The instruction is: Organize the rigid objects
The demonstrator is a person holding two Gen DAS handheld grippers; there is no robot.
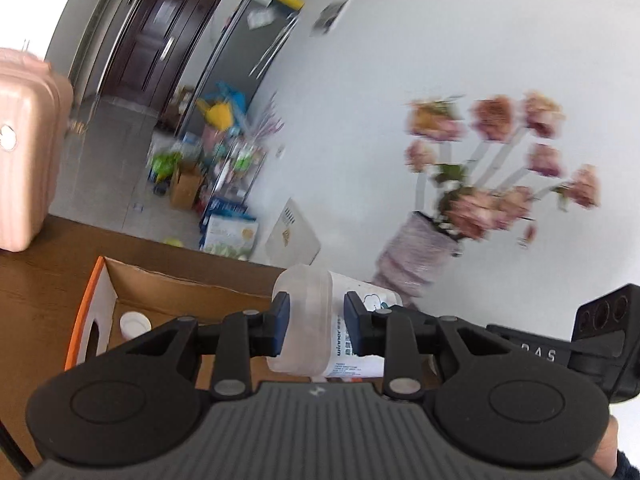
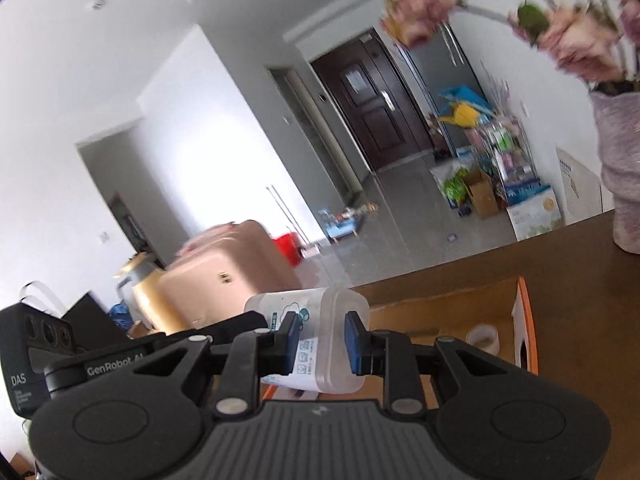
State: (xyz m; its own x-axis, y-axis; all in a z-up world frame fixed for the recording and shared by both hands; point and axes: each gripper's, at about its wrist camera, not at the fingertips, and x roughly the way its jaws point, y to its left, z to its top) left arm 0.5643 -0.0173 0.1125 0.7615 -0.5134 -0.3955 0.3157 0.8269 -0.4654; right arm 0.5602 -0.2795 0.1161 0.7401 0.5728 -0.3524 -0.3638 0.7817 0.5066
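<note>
Your left gripper [image 1: 314, 326] has its two blue-padded jaws drawn in against a translucent plastic bottle with a white printed label [image 1: 320, 320], one pad on each side of its frosted cap end. The bottle lies crosswise between the jaws, cap end toward the left of that view and the labelled body running off to the right, where the black body of your other gripper shows at the edge. The pads look to be pressing on the plastic, so you are pinching it rather than just straddling it.

Your right gripper [image 2: 322, 338] is narrowed in the same way on the same bottle [image 2: 316, 332]. In the right wrist view the clear end sits by the right-hand pad, and the label with its small cloud drawing sits by the left-hand pad. So the bottle is gripped by both claws at once and hangs clear of the surface beneath.

Below and beyond the bottle stands an open brown cardboard box with an orange and white side panel [image 1: 86, 308], resting on the brown wooden tabletop [image 1: 44, 280]. A small white round lid-like item [image 1: 135, 324] lies inside the box on its floor; it is too blurred to name. The bottle hangs at the box's near edge, above its opening. A pale purple vase holding pink flowers [image 1: 416, 256] stands on the table to the right, well apart from the box, and a pink hard-shell suitcase [image 1: 28, 152] sits off to the left.
</note>
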